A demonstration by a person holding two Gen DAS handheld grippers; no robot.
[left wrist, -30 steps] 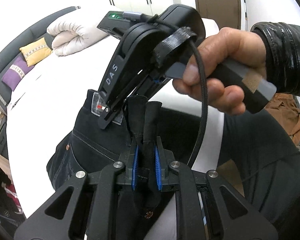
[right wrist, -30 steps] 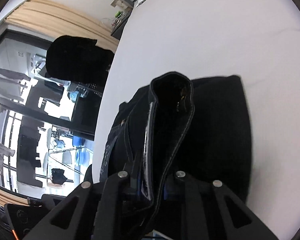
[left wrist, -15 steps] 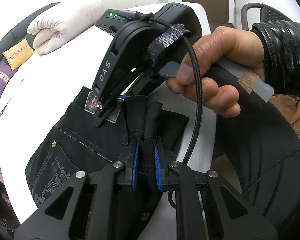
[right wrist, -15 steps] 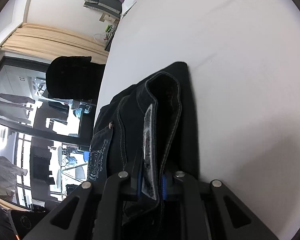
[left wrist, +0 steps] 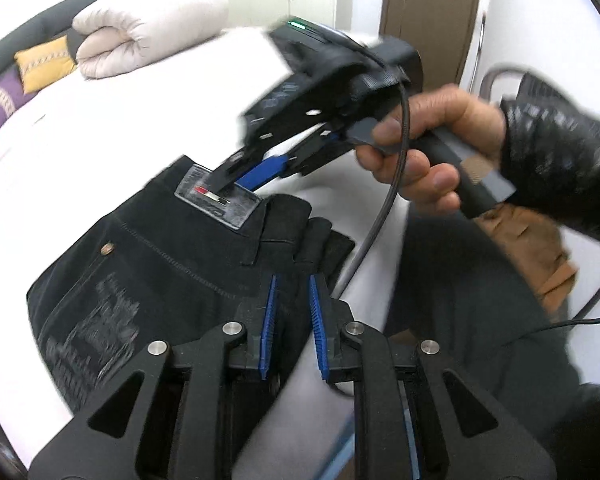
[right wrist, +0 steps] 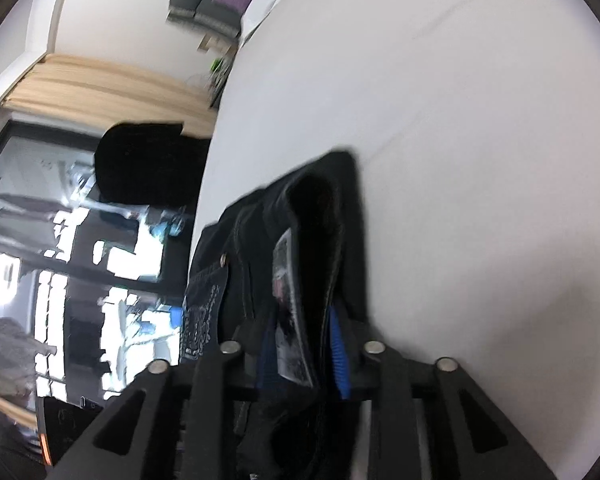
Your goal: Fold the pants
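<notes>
Laying the folded pants [left wrist: 172, 264] down on the white bed [left wrist: 120, 128].
My right gripper [right wrist: 304, 344] has just been opening, waistband between the jaws; my left gripper [left wrist: 292, 320] still pinches cloth. Next: release, smooth.

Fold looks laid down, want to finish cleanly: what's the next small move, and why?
Probably draw the right gripper back off the pants. Its jaws have just been opening, the waistband lies between them, and the pants lie folded on the bed; the left gripper pins them.
</notes>
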